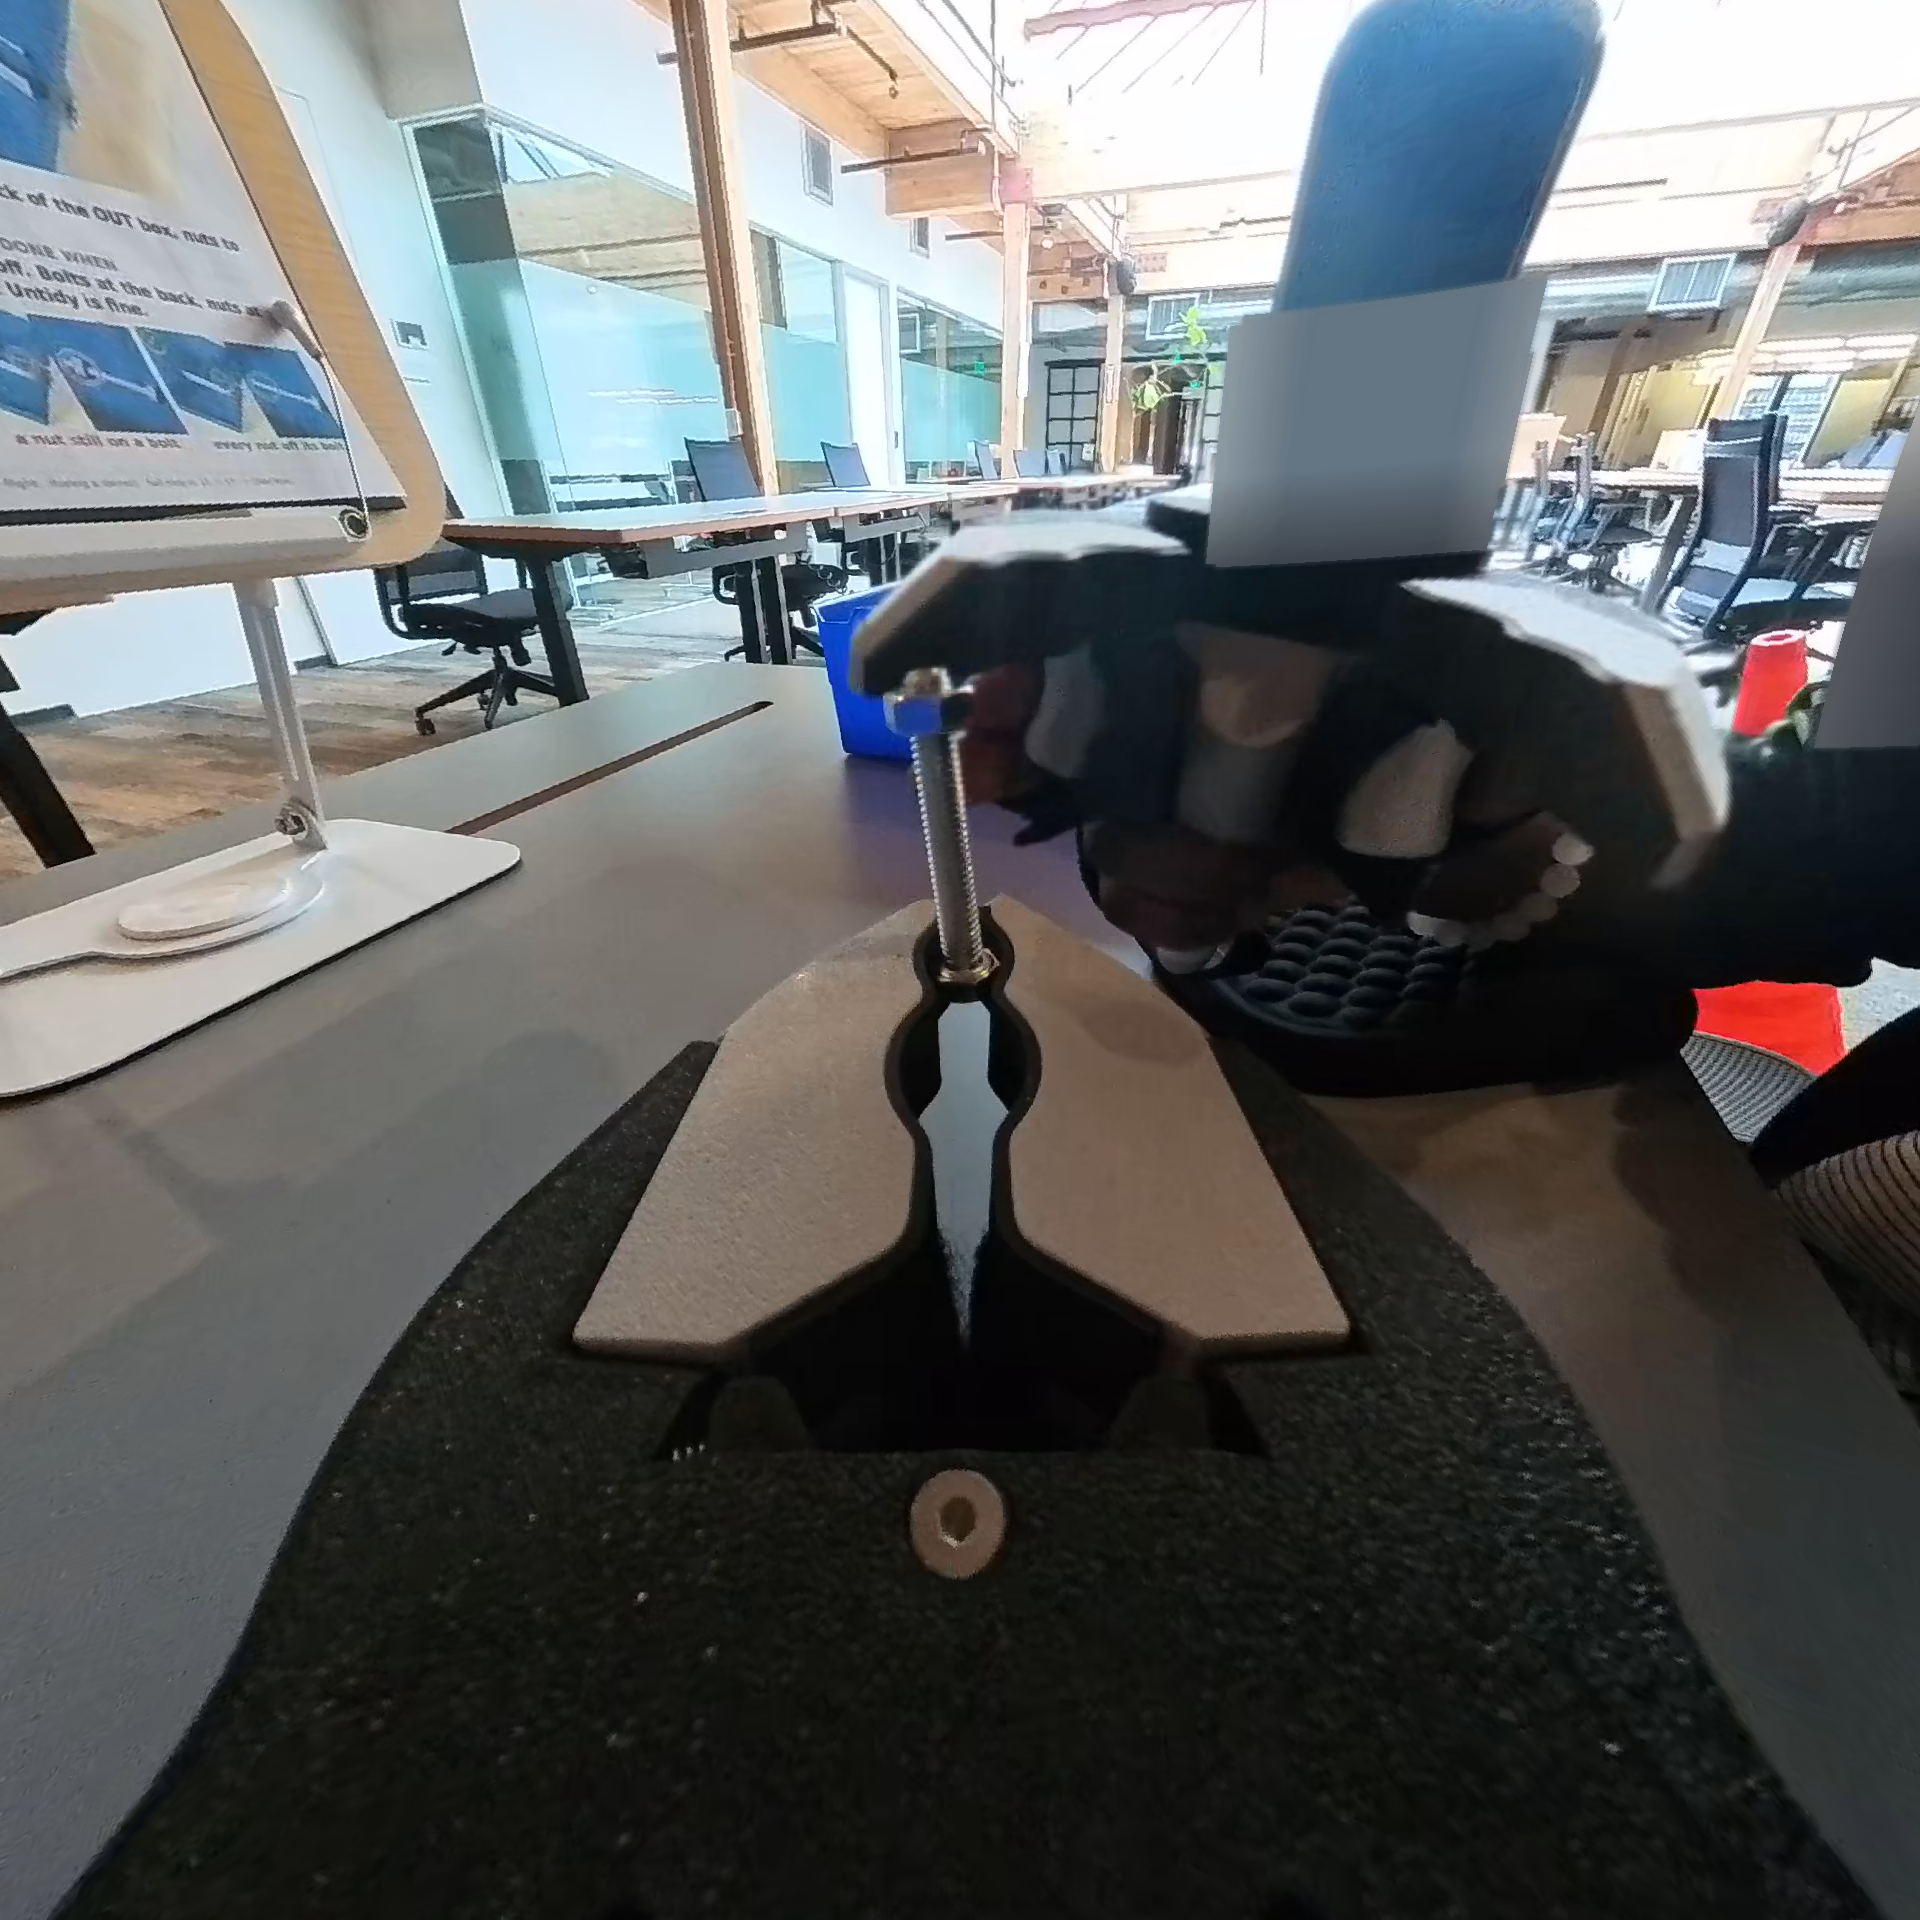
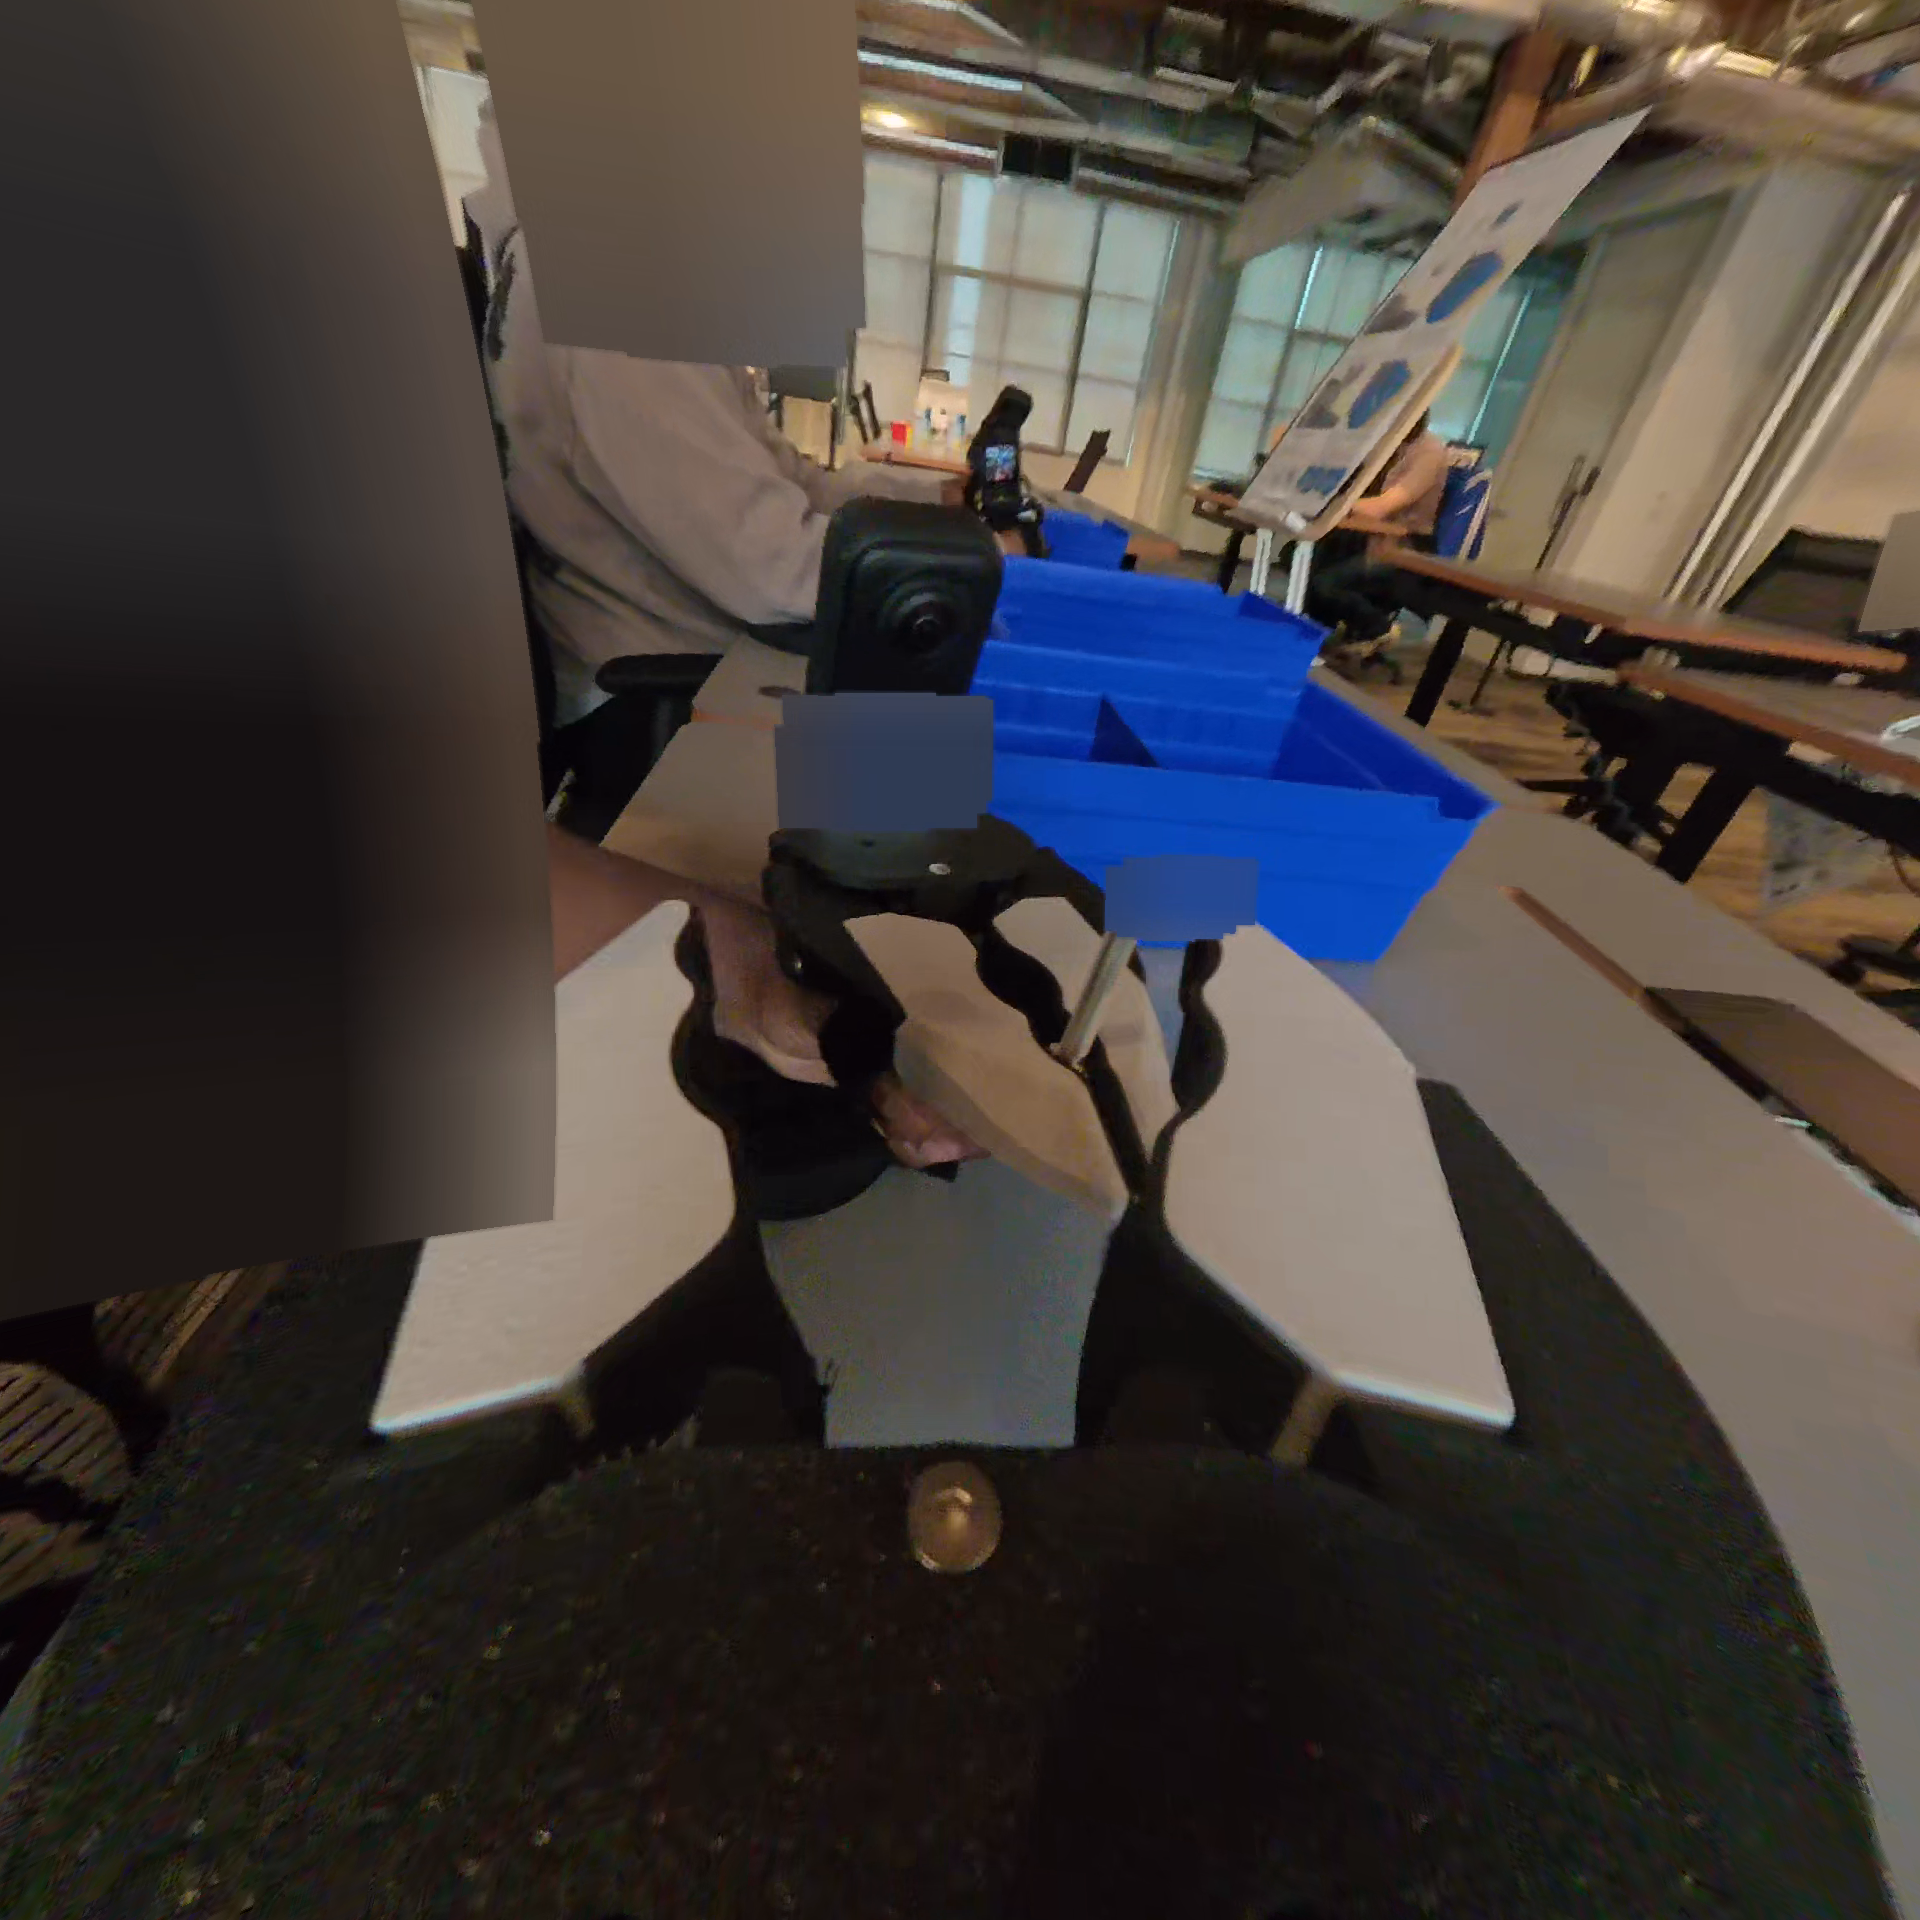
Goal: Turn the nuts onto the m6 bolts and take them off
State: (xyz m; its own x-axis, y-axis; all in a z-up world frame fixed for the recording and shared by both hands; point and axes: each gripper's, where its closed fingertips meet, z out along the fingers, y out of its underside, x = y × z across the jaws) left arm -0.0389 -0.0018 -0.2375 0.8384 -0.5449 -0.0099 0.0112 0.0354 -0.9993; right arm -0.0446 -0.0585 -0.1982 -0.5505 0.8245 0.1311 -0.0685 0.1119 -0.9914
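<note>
Left gripper holds a bolt upright while the right gripper stands open at its top.

The left gripper [image 1: 961,961] lies low and level over the grey surface [image 1: 520,987], its fingers [image 1: 810,1122] closed on the head end of a silver bolt [image 1: 943,831], whose threaded shank stands nearly upright from the fingertips. A nut [image 1: 925,712] sits near the top of the shank. The right gripper [image 1: 1278,686], held by a gloved hand [image 1: 1351,821], faces the left one from above and to the right; its fingers are spread wide, one fingertip [image 1: 914,634] just over the nut. A blue bin [image 2: 1299,821] rests on the surface beyond.
</note>
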